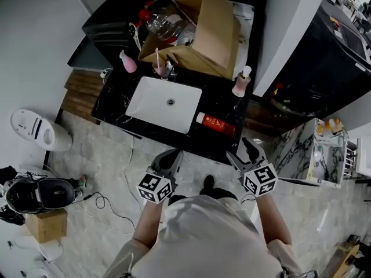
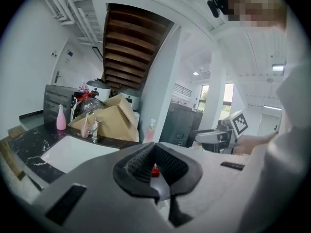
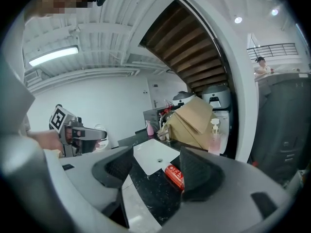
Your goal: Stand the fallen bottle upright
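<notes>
A red bottle (image 1: 216, 124) lies on its side on the black counter (image 1: 223, 100), just right of the white sink (image 1: 164, 103). Both grippers hover over the floor in front of the counter, apart from the bottle. My right gripper (image 1: 240, 150) is open and empty; in its own view the red bottle (image 3: 175, 175) shows far off between the spread jaws of the right gripper (image 3: 155, 169). My left gripper (image 1: 169, 157) has its jaws drawn together with nothing in them. A sliver of the red bottle (image 2: 154, 170) shows past the left gripper (image 2: 156, 174).
A cardboard box (image 1: 200, 33) of clutter fills the back of the counter. A pump bottle (image 1: 241, 83) stands beyond the red bottle, and a pink bottle (image 1: 128, 63) and a faucet (image 1: 164, 68) stand behind the sink. A white bin (image 1: 32, 129) and cables lie on the floor at left.
</notes>
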Action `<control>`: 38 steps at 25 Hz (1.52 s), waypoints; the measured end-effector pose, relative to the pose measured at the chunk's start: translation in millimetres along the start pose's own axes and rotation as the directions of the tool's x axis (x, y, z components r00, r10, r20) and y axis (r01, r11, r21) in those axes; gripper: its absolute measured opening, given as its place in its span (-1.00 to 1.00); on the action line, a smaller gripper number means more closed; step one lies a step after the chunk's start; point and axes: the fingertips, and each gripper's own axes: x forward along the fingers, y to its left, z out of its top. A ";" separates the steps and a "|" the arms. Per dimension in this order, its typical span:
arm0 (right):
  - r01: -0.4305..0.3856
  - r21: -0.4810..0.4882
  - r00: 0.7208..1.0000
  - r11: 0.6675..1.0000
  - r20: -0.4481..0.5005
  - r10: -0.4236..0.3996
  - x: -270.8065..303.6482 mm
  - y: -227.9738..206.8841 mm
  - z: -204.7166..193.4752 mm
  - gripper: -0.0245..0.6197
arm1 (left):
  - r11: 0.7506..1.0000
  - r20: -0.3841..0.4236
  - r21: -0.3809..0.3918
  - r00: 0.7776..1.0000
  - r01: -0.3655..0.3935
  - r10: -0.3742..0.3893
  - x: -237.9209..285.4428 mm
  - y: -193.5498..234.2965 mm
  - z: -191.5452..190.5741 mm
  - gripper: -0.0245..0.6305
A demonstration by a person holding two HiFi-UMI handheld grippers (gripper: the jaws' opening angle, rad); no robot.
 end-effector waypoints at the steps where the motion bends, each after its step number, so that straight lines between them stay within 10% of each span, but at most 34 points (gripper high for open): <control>1: -0.011 0.002 1.000 1.000 -0.003 0.011 3.7 -5.5 0.3 0.00 | 1.000 -0.001 -0.002 1.000 -0.007 0.007 5.9 0.6 1.8 -0.90; 20: -0.077 0.004 0.996 0.997 -0.039 0.078 39.5 -43.3 4.0 0.00 | 0.996 -0.015 -0.063 0.998 -0.062 0.062 43.4 15.6 5.2 -0.90; 38: -0.006 -0.076 0.997 0.997 -0.075 0.000 98.3 -33.3 13.5 0.00 | 0.997 -0.045 -0.048 0.997 0.062 -0.064 70.9 74.5 7.2 -0.90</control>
